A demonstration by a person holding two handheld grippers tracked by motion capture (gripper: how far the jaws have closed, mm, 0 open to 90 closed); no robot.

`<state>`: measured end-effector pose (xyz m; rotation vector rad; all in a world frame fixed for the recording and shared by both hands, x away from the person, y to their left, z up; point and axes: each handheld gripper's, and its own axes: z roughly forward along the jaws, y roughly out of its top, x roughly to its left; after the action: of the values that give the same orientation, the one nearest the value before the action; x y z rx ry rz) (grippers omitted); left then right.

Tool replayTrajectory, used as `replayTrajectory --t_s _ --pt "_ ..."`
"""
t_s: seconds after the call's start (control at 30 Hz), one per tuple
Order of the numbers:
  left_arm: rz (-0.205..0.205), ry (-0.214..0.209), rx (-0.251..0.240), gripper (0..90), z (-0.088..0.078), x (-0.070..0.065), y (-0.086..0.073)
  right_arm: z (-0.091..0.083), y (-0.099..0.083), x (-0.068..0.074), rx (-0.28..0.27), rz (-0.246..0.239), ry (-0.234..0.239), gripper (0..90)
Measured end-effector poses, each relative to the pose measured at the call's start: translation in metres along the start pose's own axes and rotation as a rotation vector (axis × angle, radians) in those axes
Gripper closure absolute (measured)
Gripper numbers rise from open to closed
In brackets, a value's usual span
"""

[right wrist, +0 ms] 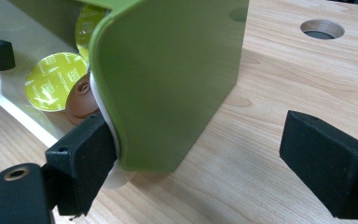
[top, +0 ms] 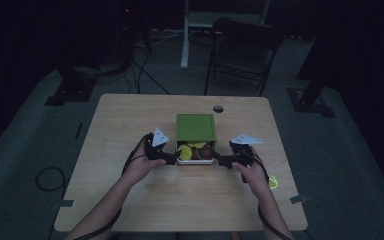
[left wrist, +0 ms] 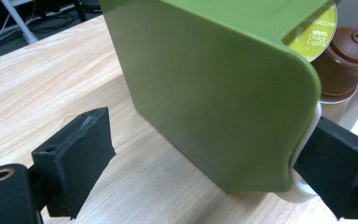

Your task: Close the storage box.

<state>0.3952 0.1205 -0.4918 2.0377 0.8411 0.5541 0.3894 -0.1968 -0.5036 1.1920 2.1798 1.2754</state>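
Item: white box (top: 195, 161) w/ green lid (top: 196, 127), centre of bench (top: 130, 200). Lid slid back, covering far part; near part open, showing coffee pods (top: 195, 150), yellow-topped and brown.

Left hand-held gripper (top: 172, 159): at box's left near corner. Jaws wide, released; one pad against white rim under lid, other clear over bare wood. Nothing grasped.

Right hand-held gripper (top: 219, 160): at right near corner, mirrored. Jaws wide, released; one pad touching rim, other well clear.

Risks (judged): uneven push from either side could twist box on bench; pad catching lid edge could lift or skew lid; pods loose, likely to tip or roll if box jolts.

Nearby: yellow pod (top: 273, 182) on bench just beside right hand (top: 254, 175), may get knocked by wrist or cable. Cable hole (top: 218, 108) beyond lid, near. Chair (top: 242, 47) on floor past bench, well apart. Nothing between grippers and box.
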Motion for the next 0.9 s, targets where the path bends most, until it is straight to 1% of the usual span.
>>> replayTrajectory --t_s 0.23,0.5,0.6,0.7,0.8,0.9 --pt "0.000 0.012 -0.008 8.5 0.003 0.002 0.001 0.003 0.001 -0.001 -0.003 0.013 -0.012 11.4" --pt "0.005 0.007 -0.004 8.6 0.005 0.002 0.001 0.005 0.002 0.000 0.002 0.014 -0.016 11.1" --pt "0.001 -0.006 -0.009 8.7 0.004 0.000 0.000 0.006 0.002 0.002 0.015 0.000 -0.017 11.1" --pt "-0.005 -0.032 -0.016 8.7 0.001 -0.003 -0.002 0.004 0.002 0.005 0.005 0.015 -0.007 11.1" --pt "-0.016 -0.057 -0.019 8.7 -0.001 -0.006 -0.003 0.003 0.002 0.006 0.001 0.010 -0.001 11.0" --pt "-0.020 -0.068 -0.024 8.7 -0.005 -0.008 -0.003 0.001 0.002 0.008 -0.002 -0.005 0.006 11.1"
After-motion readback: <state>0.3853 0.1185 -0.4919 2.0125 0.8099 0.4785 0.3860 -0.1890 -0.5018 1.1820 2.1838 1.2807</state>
